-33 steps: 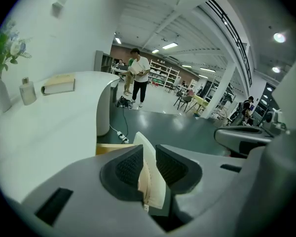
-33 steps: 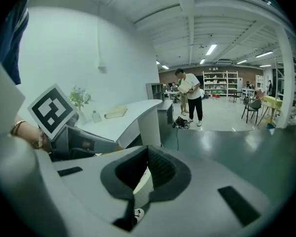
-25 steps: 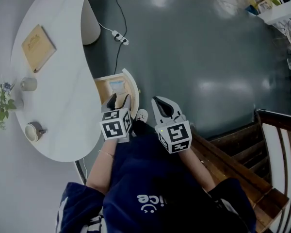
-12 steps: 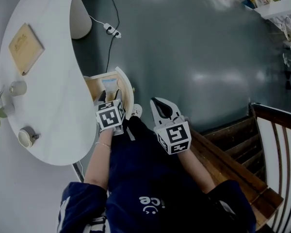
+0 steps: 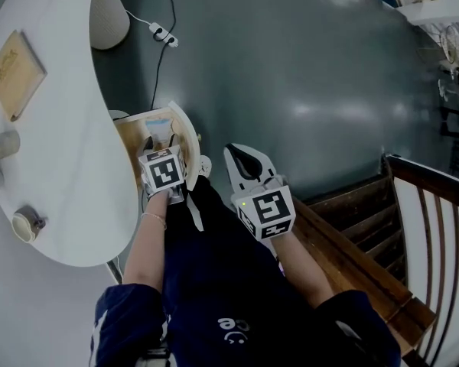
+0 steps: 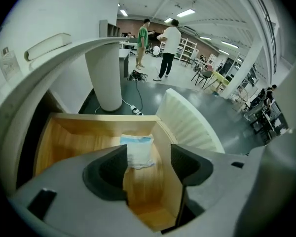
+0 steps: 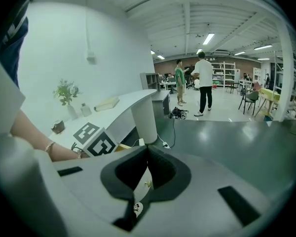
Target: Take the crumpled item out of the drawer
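The head view looks steeply down on the open drawer (image 5: pixel 130 140), which the left gripper view faces from close.

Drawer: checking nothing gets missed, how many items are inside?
1: the crumpled item on the floor of the drawer, near its back wall; the left gripper hides part.

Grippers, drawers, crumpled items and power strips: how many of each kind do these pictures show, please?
Grippers: 2, left gripper and right gripper
Drawer: 1
Crumpled item: 1
Power strip: 1
Total: 5
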Demonstrator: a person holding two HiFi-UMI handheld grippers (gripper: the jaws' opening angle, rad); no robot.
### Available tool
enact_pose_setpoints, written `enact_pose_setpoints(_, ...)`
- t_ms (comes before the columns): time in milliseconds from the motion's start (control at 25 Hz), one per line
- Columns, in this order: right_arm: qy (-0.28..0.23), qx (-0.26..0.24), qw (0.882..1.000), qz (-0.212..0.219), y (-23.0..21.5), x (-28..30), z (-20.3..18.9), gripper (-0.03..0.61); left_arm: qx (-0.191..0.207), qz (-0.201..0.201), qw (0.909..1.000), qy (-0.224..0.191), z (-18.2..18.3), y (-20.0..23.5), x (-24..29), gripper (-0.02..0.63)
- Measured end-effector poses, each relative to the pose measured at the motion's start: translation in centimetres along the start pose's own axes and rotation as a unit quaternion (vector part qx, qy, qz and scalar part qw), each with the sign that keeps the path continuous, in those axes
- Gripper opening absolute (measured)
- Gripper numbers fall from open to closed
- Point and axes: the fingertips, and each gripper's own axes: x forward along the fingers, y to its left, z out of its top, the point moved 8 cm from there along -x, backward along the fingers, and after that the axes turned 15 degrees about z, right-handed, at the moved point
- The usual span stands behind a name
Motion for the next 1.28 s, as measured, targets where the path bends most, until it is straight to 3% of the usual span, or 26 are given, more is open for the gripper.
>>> enact_pose_setpoints(800,0.037,0.05,0.998,-0.023,-2.4,0.8,-5.1,0.008,0.009,0.025,0.9973,0.069,-2.8,0.2,8.8,0.293)
enact_pose_setpoints(1120,0.051,0.059,0.996,-0.031,-2.8,0.7,-6.6,0.008,-0.015,0.027,0.9969,0.072,-2.9,0.6,10.5,0.293)
enact_pose_setpoints(1280,0.055,0.057,0.996,-0.029,-2.8,1.1,-6.8,0.008,-0.006,0.033,0.9976,0.06,-2.5,0.8,11.2,0.293)
